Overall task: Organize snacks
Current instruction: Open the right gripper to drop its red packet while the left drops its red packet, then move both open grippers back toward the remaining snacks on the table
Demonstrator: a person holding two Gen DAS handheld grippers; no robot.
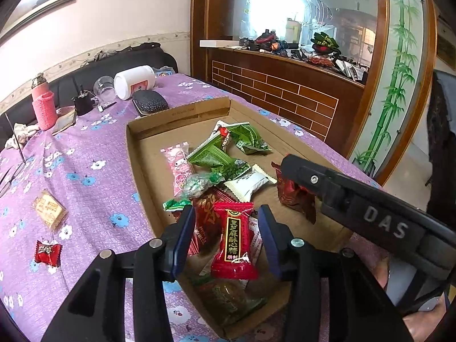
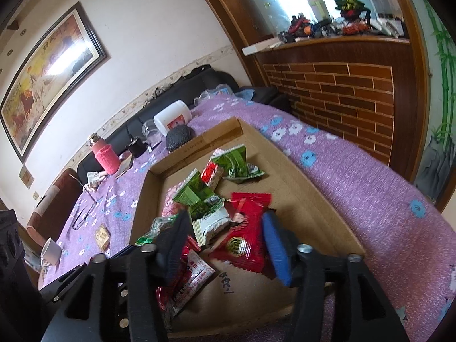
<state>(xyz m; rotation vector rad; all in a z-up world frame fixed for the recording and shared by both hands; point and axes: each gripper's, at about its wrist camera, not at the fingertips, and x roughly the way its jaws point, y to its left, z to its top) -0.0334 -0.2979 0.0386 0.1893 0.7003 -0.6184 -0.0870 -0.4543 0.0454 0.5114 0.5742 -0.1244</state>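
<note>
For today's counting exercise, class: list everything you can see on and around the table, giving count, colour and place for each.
Box: one, brown cardboard, on the cloth.
Cloth: one, purple with flowers, covers the table.
Green packets: several, in the box, far half.
Red sweet: one, between the left gripper's fingers.
Red packet: one, between the right gripper's fingers.
White packet: one, mid-box.
Pink packet: one, box's left side.
Loose sweets: red, tan, on the cloth.
Pink bottle: one, far left.
White jar: one, lying down, far end.
Black case: one, behind the box.
Left gripper: black, blue pads, open.
Right gripper: same, open.
</note>
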